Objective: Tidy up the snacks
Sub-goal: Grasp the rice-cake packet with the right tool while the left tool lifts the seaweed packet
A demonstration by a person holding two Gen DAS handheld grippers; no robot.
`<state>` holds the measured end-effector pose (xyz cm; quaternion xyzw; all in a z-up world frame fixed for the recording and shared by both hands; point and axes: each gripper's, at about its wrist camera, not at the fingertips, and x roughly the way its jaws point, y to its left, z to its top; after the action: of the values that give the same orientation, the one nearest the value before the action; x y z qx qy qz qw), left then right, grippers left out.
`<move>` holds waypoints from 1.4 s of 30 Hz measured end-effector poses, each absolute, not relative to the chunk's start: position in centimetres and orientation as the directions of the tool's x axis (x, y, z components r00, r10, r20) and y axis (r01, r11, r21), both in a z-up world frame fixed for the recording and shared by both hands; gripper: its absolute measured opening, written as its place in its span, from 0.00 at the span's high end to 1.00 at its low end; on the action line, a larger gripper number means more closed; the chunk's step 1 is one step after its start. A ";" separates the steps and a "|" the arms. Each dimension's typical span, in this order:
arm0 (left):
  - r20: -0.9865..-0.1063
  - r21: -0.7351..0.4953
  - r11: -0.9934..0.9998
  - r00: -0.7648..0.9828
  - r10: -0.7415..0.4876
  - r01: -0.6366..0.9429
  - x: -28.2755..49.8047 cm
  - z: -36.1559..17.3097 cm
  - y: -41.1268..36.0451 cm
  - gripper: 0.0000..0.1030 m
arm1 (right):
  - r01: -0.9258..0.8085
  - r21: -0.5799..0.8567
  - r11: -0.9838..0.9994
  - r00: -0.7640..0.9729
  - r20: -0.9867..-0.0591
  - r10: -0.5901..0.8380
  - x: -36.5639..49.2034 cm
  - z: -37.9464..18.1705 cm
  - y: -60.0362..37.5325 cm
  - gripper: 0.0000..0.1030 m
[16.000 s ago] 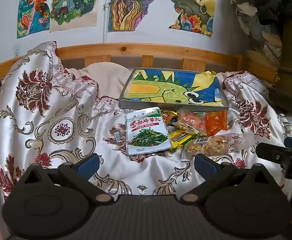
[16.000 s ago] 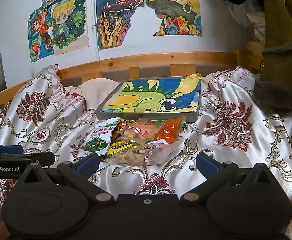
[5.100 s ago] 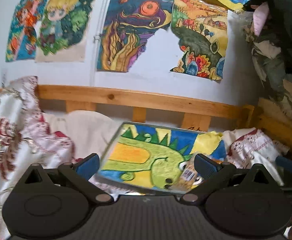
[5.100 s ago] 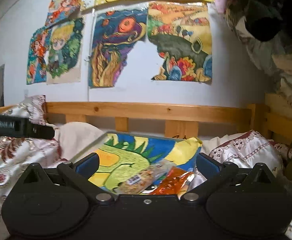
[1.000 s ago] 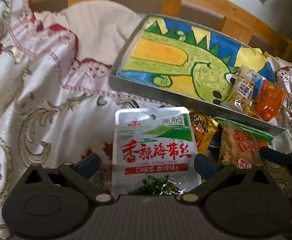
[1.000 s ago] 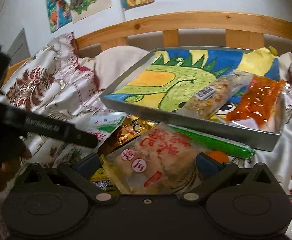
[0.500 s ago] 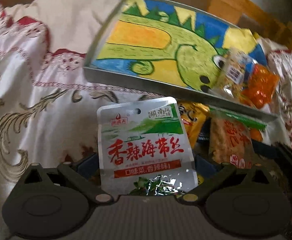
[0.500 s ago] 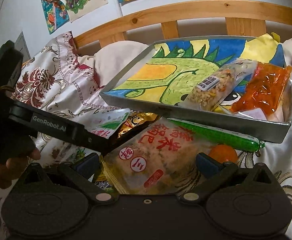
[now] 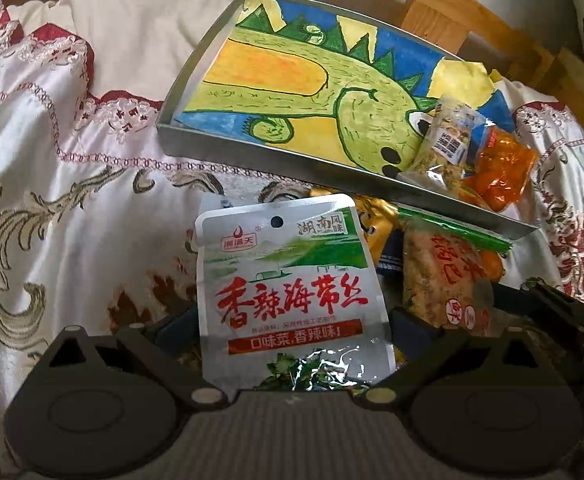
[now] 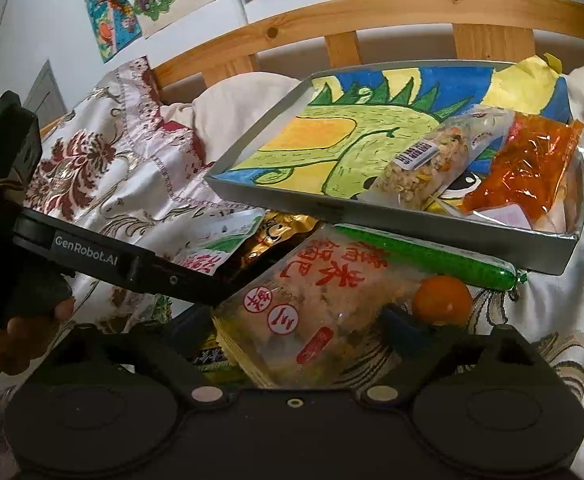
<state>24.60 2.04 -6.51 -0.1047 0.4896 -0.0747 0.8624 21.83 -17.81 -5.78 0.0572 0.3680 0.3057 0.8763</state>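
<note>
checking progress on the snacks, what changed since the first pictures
The nut mix bag and orange packet moved from the bedspread into the tray. Right hand-held gripper has been closing around the rice-cracker bag; left straddles the seaweed pouch. Other snacks stayed.

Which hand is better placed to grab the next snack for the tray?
Both are close, but left looks readier: the left gripper already straddles the seaweed packet. The right gripper, whose jaws have just been closing, flanks the rice cracker bag, which lies nearer the tray.
</note>
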 end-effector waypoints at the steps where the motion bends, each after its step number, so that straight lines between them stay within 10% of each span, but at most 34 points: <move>1: -0.828 -0.260 0.965 0.509 -0.236 0.024 24.4 -6.4 2.1 0.02 | -0.503 0.321 0.803 0.535 -0.614 0.580 21.8 -5.6 -17.9 0.13; 21: -0.866 -0.228 0.974 0.458 -0.202 -0.002 24.2 -6.5 1.8 0.01 | -0.542 0.237 0.806 0.542 -0.635 0.551 20.2 -4.6 -16.3 0.02; 42: -0.814 -0.293 0.956 0.532 -0.233 -0.031 20.4 -5.6 3.0 0.05 | -0.588 0.028 0.808 0.614 -0.635 0.469 17.7 -4.3 -15.5 0.28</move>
<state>20.36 3.00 -5.59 -0.1373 0.4802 -0.0583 0.8644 17.67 -15.48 -4.30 -0.0917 0.3251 0.2957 0.8936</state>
